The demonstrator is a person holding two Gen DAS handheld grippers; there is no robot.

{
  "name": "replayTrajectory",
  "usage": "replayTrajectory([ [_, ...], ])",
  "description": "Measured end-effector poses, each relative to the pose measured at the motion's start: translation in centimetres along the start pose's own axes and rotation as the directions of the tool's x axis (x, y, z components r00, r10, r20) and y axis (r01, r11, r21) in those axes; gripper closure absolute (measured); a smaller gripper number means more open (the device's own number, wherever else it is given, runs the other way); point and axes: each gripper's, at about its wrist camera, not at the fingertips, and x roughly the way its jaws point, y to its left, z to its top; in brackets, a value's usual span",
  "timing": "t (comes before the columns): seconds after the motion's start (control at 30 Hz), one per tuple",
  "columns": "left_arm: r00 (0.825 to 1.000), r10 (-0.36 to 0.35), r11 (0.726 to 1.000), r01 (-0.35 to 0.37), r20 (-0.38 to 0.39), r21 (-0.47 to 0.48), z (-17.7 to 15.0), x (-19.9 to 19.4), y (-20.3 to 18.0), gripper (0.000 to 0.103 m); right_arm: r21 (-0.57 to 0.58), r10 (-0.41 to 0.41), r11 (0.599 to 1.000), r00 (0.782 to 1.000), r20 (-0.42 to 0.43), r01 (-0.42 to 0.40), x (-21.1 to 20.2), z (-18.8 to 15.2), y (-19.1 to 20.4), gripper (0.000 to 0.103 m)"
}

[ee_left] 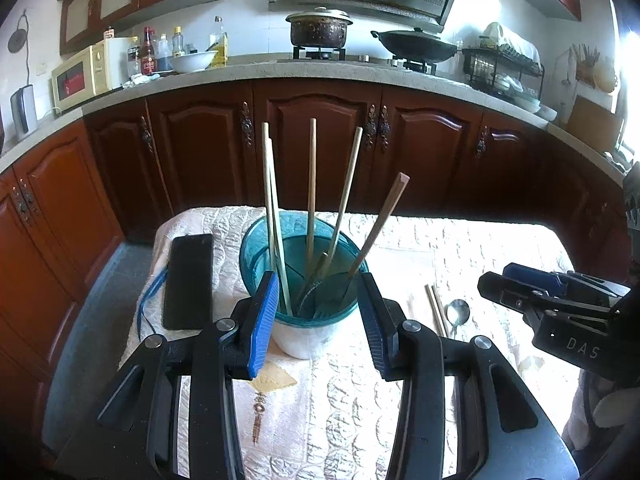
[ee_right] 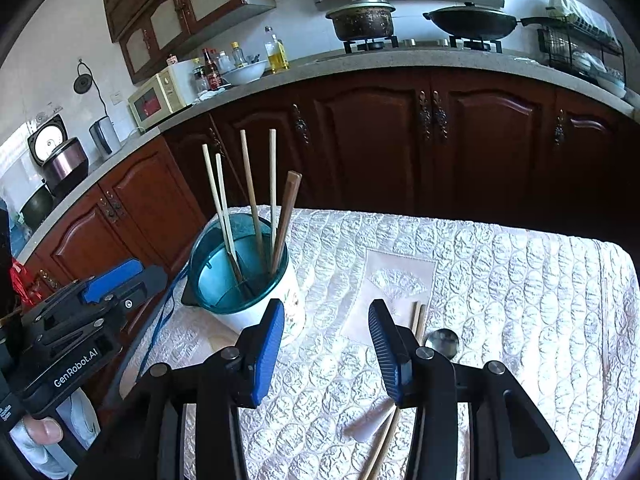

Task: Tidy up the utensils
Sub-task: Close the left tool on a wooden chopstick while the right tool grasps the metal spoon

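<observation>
We see strong daylight coming in from approx 2–3 o'clock in the left wrist view, where a window (ee_left: 630,64) blows out to pure white w/ a bluish fringe. The quilted tablecloth (ee_left: 460,248) glares hard at its far edge, detail washed out there; in the right wrist view the same cloth (ee_right: 500,280) stays bright but readable. Lower cabinets (ee_right: 500,152) sit dim, nearly black toward 3 o'clock. Chopsticks on the cloth (ee_right: 384,440) throw a soft shadow toward 9 o'clock. Both views bend heavily: the countertop (ee_left: 320,74) arcs, corners vignette to black. Focus is fairly sharp at centre, softer at the edges. Colours lean reddish at 9 o'clock.
</observation>
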Motion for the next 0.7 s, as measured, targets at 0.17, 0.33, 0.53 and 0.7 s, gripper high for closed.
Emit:
replayTrajectory([
  [0.17,1.000,-0.015,1.000,0.015,-0.023,0.011,-0.6,0.6,-0.8,0.063,0.017,-0.022,1.000,1.000,-0.014,0.023,-0.1,-0.8,-1.3,0.061],
  [0.33,0.998,-0.043,0.999,0.045,-0.054,0.030,-1.2,1.4,-2.2,0.063,0.044,-0.051,0.998,0.998,-0.041,0.053,-0.1,-2.1,-3.4,0.061],
  [0.53,0.992,-0.086,0.995,0.091,-0.091,0.050,-2.0,2.4,-3.3,0.063,0.078,-0.095,0.992,0.991,-0.094,0.103,0.4,-4.1,-7.1,0.061],
  [0.7,0.979,-0.137,0.988,0.147,-0.151,0.054,-3.3,3.9,-4.1,0.063,0.112,-0.090,0.987,0.980,-0.180,0.111,3.1,-6.0,-10.2,0.068],
])
